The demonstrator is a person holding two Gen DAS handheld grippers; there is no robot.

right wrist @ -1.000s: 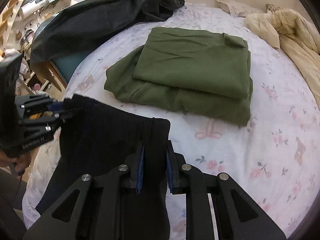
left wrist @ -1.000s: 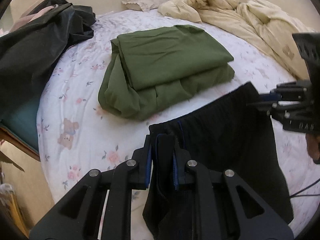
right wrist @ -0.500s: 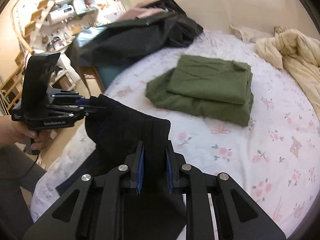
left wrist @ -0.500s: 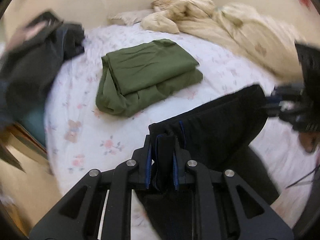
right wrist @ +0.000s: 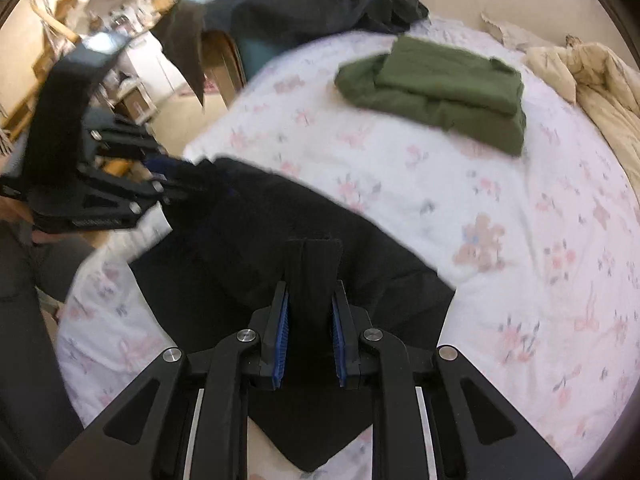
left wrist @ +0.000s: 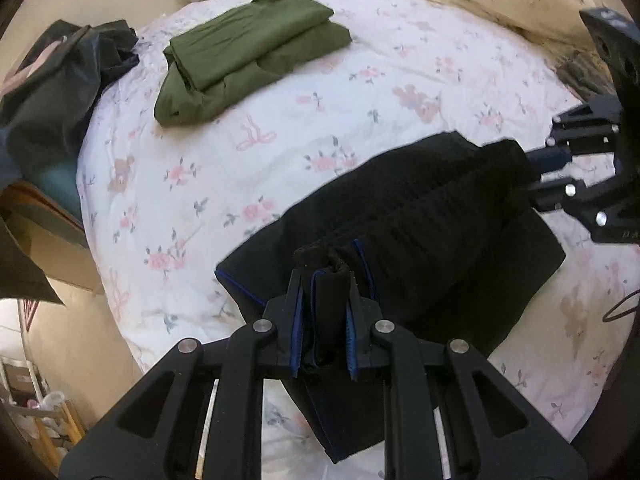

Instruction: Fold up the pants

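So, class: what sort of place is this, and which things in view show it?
Most likely a bedroom: a bed with a floral sheet, a rumpled cream duvet at its far end, and folded green clothes lying on it.

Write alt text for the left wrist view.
The left gripper is shut on a bunched edge of the black pants, which stretch across the floral bedsheet to the right gripper pinching their far end. Folded green pants lie farther back, beside a dark garment pile.
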